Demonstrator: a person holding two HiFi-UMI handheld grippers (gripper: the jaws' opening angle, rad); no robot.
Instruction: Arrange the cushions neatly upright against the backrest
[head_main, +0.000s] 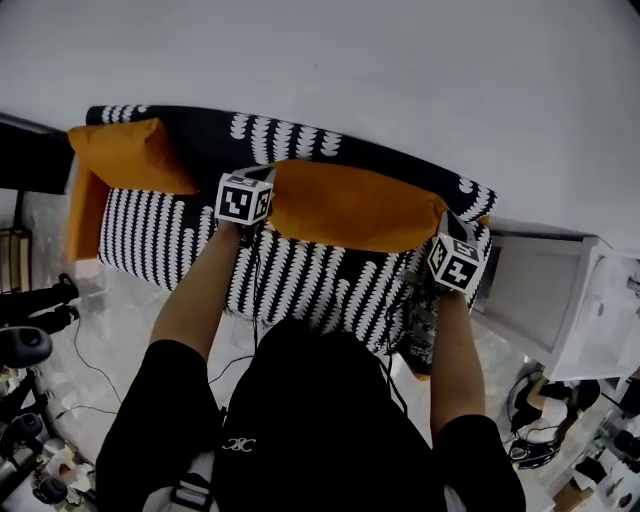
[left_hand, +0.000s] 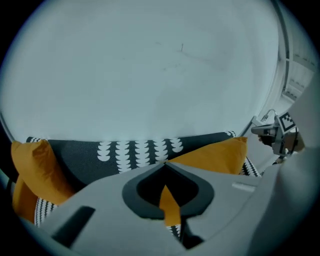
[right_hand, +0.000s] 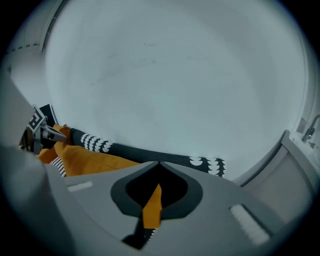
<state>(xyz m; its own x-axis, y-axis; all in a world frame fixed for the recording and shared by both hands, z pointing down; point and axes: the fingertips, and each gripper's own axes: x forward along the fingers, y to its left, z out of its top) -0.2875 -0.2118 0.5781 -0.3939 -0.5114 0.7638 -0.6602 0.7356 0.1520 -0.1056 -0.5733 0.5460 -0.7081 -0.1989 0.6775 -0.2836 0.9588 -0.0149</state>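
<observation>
We are holding one long orange cushion (head_main: 350, 205) with both tools. The left tool (head_main: 262, 207) has the cushion's left end, and the right tool (head_main: 447, 240) has its right end.

In the left gripper view, the left tool (left_hand: 166, 167) is pressed together, with a thin strip of orange cloth pinched between its jaws. In the right gripper view, the right tool (right_hand: 159, 165) is also pressed together, and it pinches a strip of the same orange cloth.

The long cushion stretches sideways over the back edge of the sofa (head_main: 300, 275) seat, from the middle of the sofa to its right end. It sits just in front of the backrest (head_main: 215, 135). From the head view it seems to lean on the backrest, but we cannot tell for sure, or whether its bottom touches the seat.

The sofa is black with rows of small white shapes.

A second orange cushion (head_main: 130, 155) stands in the back left corner of the sofa, against the backrest. It is well apart from the long cushion.

Behind the sofa is a plain white wall (head_main: 350, 60). A white cabinet (head_main: 560, 290) stands just beside the right end of the sofa.
</observation>
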